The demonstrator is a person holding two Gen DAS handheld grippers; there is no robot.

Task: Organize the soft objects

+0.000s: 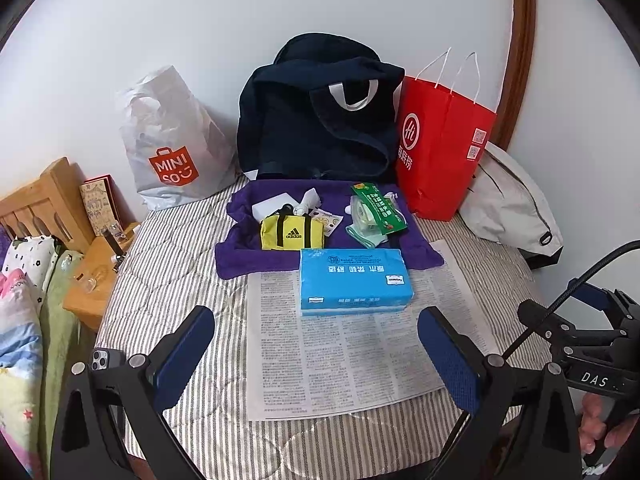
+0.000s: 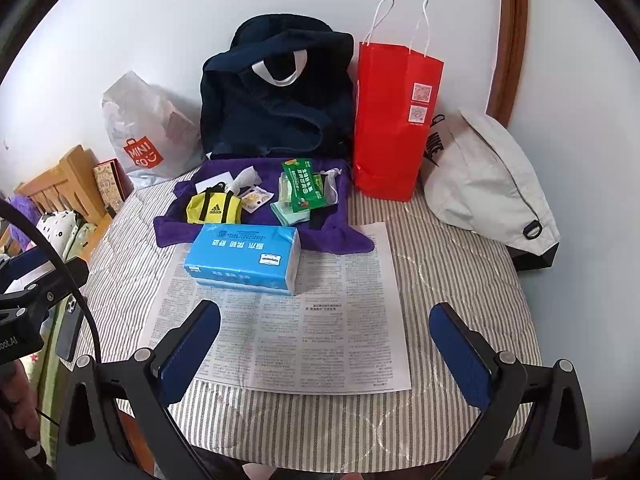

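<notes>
On the striped bed [image 1: 168,264], both hand-held grippers, left [image 1: 316,356] and right [image 2: 324,352], hover released over a newspaper [image 2: 320,340]. Blue tissue pack [image 1: 355,280] lies on it, touching the purple towel [image 1: 240,252]; small items there partly overlap, indistinct. Bags line the white wall.

— What can't you make out?
— I can't read the newspaper [image 2: 304,332] print; it's too small. The purple towel [image 1: 240,252] hides under the tissue pack [image 1: 354,280].
— Anything else?
— The phone [image 1: 105,360] sits half behind my left gripper [image 1: 316,360].
</notes>
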